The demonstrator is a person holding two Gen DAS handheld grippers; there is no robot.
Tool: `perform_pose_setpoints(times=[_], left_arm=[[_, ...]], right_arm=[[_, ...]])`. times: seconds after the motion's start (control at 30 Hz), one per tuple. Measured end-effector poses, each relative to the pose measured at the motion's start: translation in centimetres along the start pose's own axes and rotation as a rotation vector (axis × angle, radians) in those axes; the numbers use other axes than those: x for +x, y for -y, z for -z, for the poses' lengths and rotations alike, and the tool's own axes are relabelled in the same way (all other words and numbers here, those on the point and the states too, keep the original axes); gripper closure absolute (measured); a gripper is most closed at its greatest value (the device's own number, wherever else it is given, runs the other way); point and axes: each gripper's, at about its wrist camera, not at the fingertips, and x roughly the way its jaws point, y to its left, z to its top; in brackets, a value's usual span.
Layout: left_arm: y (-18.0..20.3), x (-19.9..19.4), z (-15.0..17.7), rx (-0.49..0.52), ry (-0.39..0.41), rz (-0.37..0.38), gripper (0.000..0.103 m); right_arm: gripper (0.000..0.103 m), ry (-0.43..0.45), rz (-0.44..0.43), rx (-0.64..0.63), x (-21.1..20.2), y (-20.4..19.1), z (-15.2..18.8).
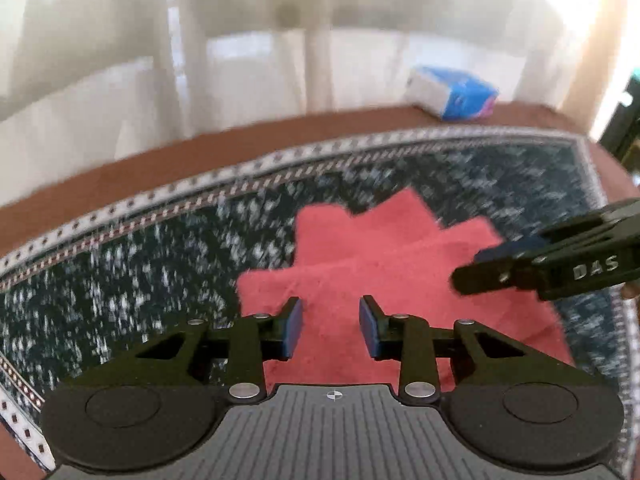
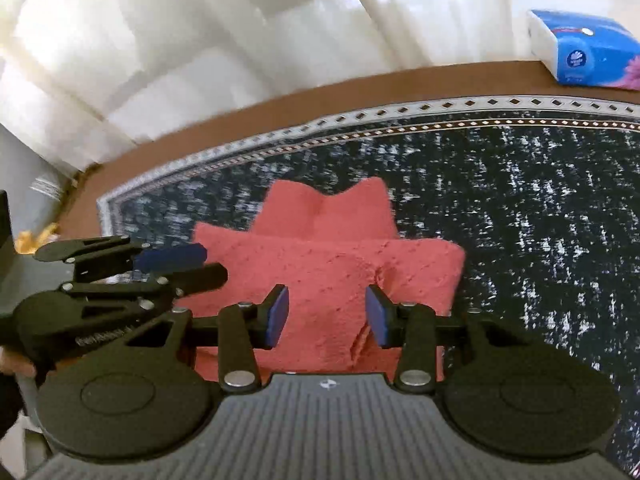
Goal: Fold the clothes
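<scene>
Both grippers hang over the cloth with jaws parted and nothing between the pads: left gripper (image 1: 330, 322) about half wide, right gripper (image 2: 327, 314) the same, neither pinching fabric. We read them as free of the pink garment (image 2: 332, 264), which lies partly folded on the dark speckled rug (image 2: 520, 220), near its middle, layers stacked with two points sticking out at the far edge. A tissue pack (image 2: 580, 52) sits on the brown table (image 1: 120, 176) beyond the rug's border, well apart from the work.

Our judgement: one fold looks laid down and the next grasp is coming. To do it well, we'd drop each gripper onto a near corner or edge, catch all layers of that edge together, lift both sides evenly, and carry the fold across without dragging the lower layer. The crease near the right jaw looks like a loose flap; we'd flatten or include it.

Hard to tell: what kind of garment this is, and how many layers. Left view is motion-blurred. The near edge of the garment is hidden under both gripper bodies. Only a sliver of a hand (image 2: 16, 366) shows at frame edge.
</scene>
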Motion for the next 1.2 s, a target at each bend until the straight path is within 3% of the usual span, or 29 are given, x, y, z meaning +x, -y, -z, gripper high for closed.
perform_pose_setpoints(times=[0.17, 0.3, 0.37, 0.5, 0.6, 0.87, 1.03, 1.2], left_arm=[[-0.1, 0.8, 0.6, -0.009, 0.015, -0.004, 0.058], [-0.3, 0.6, -0.1, -0.038, -0.001, -0.002, 0.054], [-0.4, -0.6, -0.4, -0.044, 0.003, -0.016, 0.054], [-0.6, -5.6, 0.9, -0.02, 0.083, -0.054, 0.043], [-0.7, -8.0, 3.3, -0.035, 0.063, -0.034, 0.043], [1.1, -10.6, 11.7, -0.05, -0.062, 0.035, 0.043], [1.9, -11.0, 14.3, -0.066, -0.105, 0.079, 0.041], [2.4, -11.8, 15.7, -0.094, -0.11, 0.099, 0.041]], right_arm=[[0.058, -0.016, 0.044, -0.043, 1.1, 0.3, 0.0], [0.057, -0.028, 0.051, -0.065, 1.7, -0.2, -0.6], [0.055, -0.03, 0.043, -0.065, 1.4, -0.3, -0.8], [0.049, 0.011, -0.011, -0.044, -1.8, -0.3, -0.5], [0.048, 0.032, -0.055, 0.001, -4.7, 0.0, 0.6], [0.048, -0.016, -0.059, 0.113, -8.9, 0.4, 8.4], [0.048, -0.045, -0.033, 0.212, -10.0, 0.2, 13.9], [0.048, -0.066, -0.041, 0.265, -10.2, 0.0, 17.0]])
